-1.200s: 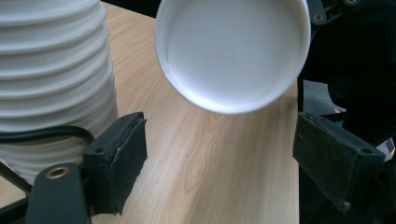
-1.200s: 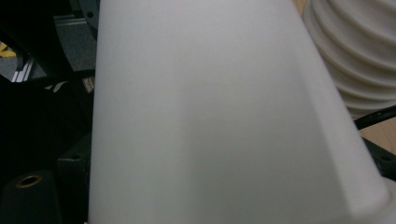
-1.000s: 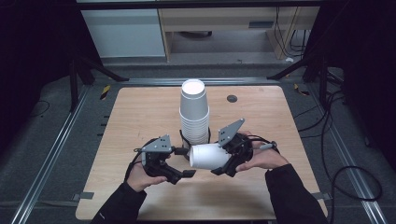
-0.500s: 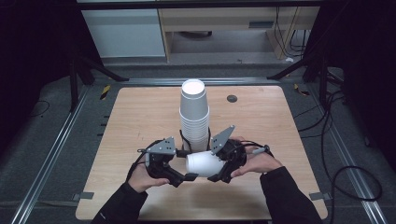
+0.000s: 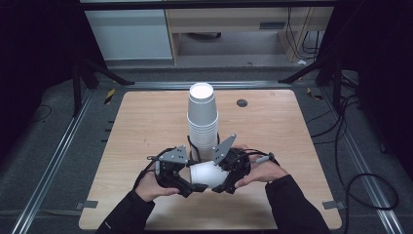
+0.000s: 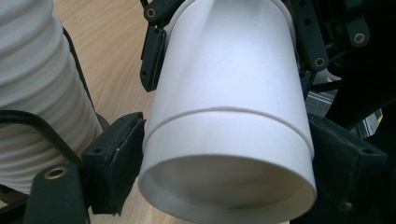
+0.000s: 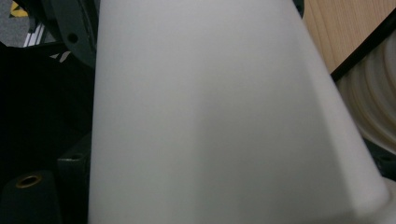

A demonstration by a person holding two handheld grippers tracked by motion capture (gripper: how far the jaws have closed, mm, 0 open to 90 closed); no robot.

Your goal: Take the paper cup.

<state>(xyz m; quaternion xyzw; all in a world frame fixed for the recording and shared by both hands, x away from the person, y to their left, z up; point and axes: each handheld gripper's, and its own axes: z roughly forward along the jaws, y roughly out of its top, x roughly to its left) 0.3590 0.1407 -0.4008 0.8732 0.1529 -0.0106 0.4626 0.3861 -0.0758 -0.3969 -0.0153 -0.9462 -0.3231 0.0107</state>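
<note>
White paper cup [image 5: 204,173] lies on its side, held between both grippers just above the near-centre of the table [image 5: 146,122], directly in front of the tall stack of cups [image 5: 202,119].

Left gripper [image 5: 192,186]: jaws clamped on the cup near its bottom end. In the left gripper view the cup [image 6: 229,116] sits squarely between the two black pads [image 6: 116,158], one pressing each side, with the recessed base facing the camera. A seam line runs around the cup there, so it may be two cups nested; can't tell for certain.

Right gripper [image 5: 221,187]: grasps the same cup from the opposite side, at its wider end. In the left gripper view its jaws straddle the far part of the cup, one on each side. In the right gripper view the cup wall [image 7: 210,116] is right up against the lens and blurred; pad contact is not visible there.

Grippers face each other, tips near each other under the cup. The stack [image 6: 37,93] is just beside the left gripper, ribbed rims visible. The cup is not touching the stack as far as I can see.
</note>
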